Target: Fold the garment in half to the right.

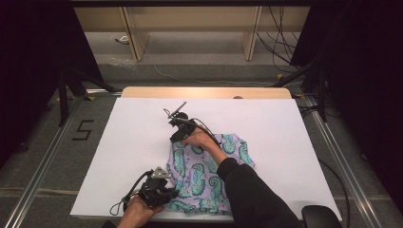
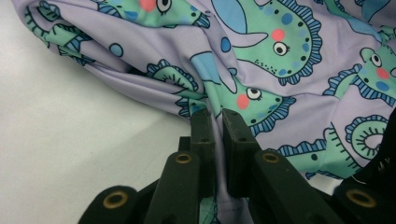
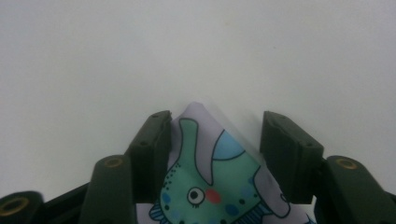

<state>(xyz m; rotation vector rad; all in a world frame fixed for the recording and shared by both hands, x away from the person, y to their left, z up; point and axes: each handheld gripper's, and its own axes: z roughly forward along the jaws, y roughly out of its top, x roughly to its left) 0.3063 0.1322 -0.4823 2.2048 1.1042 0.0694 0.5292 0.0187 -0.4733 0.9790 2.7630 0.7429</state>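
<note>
Lilac cloth (image 1: pixel 204 175) on white table (image 1: pixel 128 142); nothing around it.

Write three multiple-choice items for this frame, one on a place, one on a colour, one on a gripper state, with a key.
1. Where does the lilac cloth printed with green seahorses lie on the white table?
A. at the near edge, right of the middle
B. at the far left corner
C. on the floor

2. What colour are the seahorses' cheek spots?
A. yellow
B. red-pink
C. black

3. How does the left gripper stand?
A. wide open above the cloth
B. lying on its side, apart from the cloth
C. shut on a fold of the cloth

Key: 1 A, the high view shows it by the person's dark sleeve; 2 B, seen in the left gripper view; 3 C, fabric is pinched between its jaws.
</note>
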